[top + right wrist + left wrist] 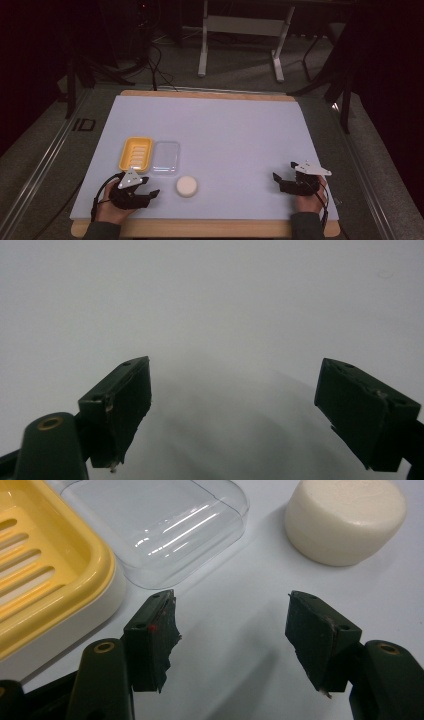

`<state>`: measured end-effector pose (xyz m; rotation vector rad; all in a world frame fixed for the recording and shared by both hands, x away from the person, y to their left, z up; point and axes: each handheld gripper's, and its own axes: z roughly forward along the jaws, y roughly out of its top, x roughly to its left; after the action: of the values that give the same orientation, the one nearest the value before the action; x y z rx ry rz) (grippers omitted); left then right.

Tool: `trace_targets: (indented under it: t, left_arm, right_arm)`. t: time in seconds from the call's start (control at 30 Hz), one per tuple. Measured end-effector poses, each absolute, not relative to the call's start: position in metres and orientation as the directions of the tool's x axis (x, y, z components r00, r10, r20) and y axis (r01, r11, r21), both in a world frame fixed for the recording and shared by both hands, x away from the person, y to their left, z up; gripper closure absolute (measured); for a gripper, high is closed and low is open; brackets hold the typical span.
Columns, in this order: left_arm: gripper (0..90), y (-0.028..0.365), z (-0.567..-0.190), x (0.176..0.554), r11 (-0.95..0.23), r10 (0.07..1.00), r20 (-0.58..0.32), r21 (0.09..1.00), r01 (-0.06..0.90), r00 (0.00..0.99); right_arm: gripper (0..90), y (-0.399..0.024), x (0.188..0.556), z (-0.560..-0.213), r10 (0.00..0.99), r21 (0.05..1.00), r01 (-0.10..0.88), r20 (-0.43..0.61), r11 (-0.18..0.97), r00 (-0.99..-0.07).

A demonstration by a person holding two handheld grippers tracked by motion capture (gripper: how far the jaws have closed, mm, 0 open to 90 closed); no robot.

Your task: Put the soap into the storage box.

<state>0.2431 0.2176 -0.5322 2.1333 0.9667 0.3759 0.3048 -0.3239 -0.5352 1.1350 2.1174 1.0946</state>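
Observation:
A round cream soap bar [186,186] lies on the white mat near the front left. Behind it, a yellow slotted soap dish [135,153] and a clear plastic lid [165,157] sit side by side. My left gripper [151,186] rests low on the mat just left of the soap, open, nothing between its jaws. In the left gripper view [232,615] the soap [345,520] is ahead to the right, the lid [160,525] ahead and the dish [45,565] at the left. My right gripper [283,171] rests at the front right, open [232,385] over bare mat.
The white mat [225,125] covers a wooden tabletop whose front edge [200,229] runs just before the person's hands. Beyond the far edge stands a white table frame [240,30] on a dark floor with cables.

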Motion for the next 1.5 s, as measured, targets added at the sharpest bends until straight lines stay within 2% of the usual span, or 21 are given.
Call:
trace_targets:
  t: [0.57,1.37,1.5]
  left_arm:
    - [36.5,0.209,-0.526,0.246,-0.466,0.715,-0.051,0.709,0.530,0.697]
    - [32.9,0.190,-0.510,0.253,-0.596,0.622,0.014,0.656,0.462,0.783]
    - [31.9,0.181,-0.504,0.256,-0.640,0.579,0.031,0.636,0.431,0.815]
  right_arm:
    - [14.7,-0.322,0.302,-0.535,0.845,0.836,0.430,-0.073,0.341,-0.529]
    - [14.8,-0.322,0.302,-0.535,0.846,0.839,0.422,-0.082,0.344,-0.527]
    - [14.8,-0.322,0.301,-0.535,0.846,0.840,0.422,-0.078,0.340,-0.527]
